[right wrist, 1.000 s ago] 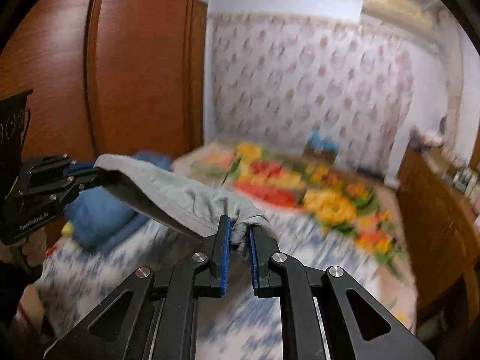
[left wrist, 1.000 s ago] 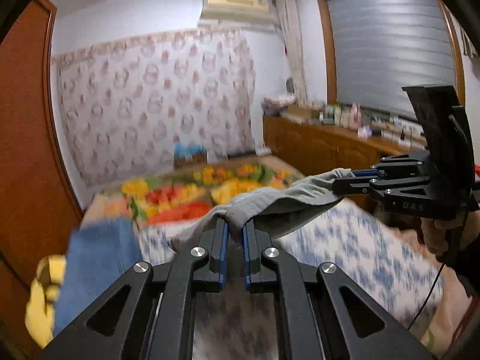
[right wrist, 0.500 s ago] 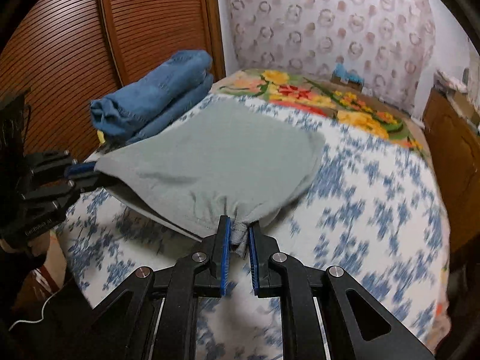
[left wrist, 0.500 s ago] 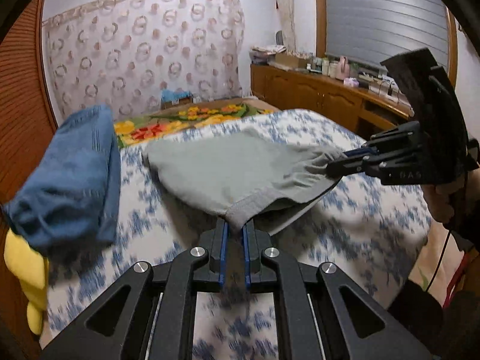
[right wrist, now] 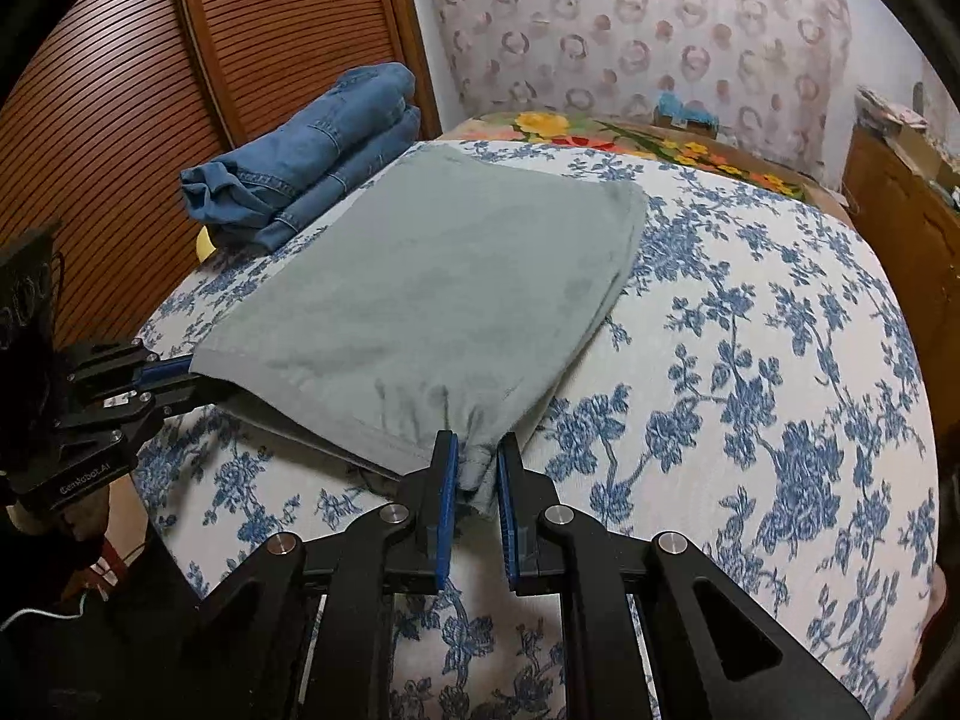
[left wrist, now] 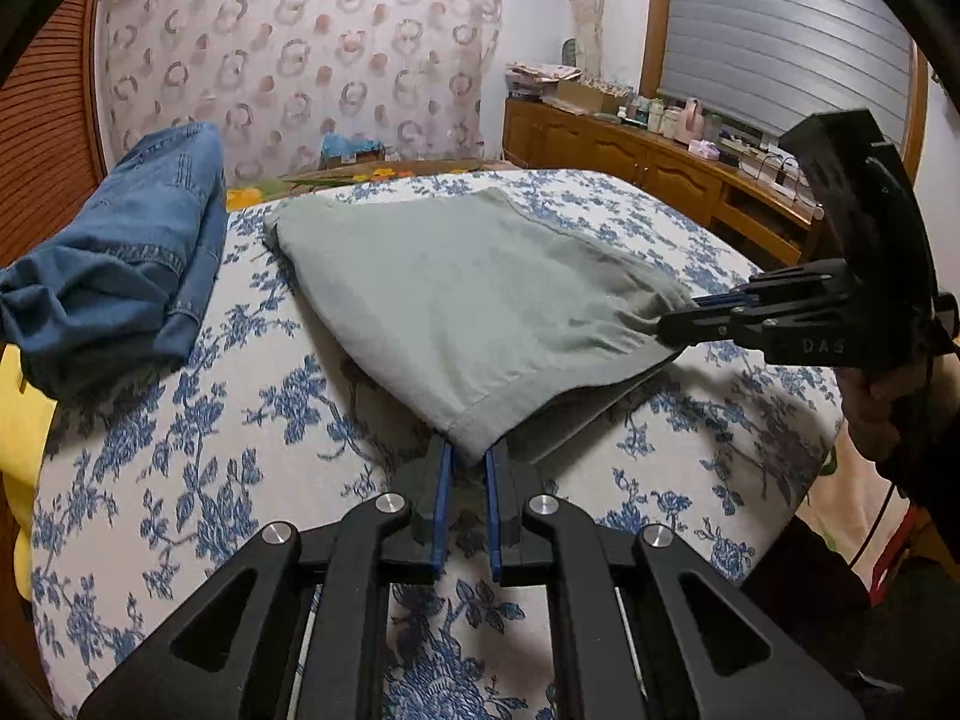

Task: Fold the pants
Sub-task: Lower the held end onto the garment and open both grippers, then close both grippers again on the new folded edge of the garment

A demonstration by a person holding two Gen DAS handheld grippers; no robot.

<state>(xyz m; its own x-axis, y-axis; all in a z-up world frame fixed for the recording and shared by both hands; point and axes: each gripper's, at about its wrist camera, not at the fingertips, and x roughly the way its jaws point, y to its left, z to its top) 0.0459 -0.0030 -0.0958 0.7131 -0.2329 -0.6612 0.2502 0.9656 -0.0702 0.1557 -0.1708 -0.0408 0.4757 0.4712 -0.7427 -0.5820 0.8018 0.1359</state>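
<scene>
Both hand-held grippers clamp grey pants (left wrist: 480, 300) near hem, rest flat ahead.

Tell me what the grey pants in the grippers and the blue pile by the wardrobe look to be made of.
Grey pants: probably a soft matte knit, like jersey; they drape limply and gather into fine puckers where the right gripper pinches the hem. Blue pile: almost certainly denim, with faded blue patches, raised stitched seams and stiff, thick folds.
</scene>
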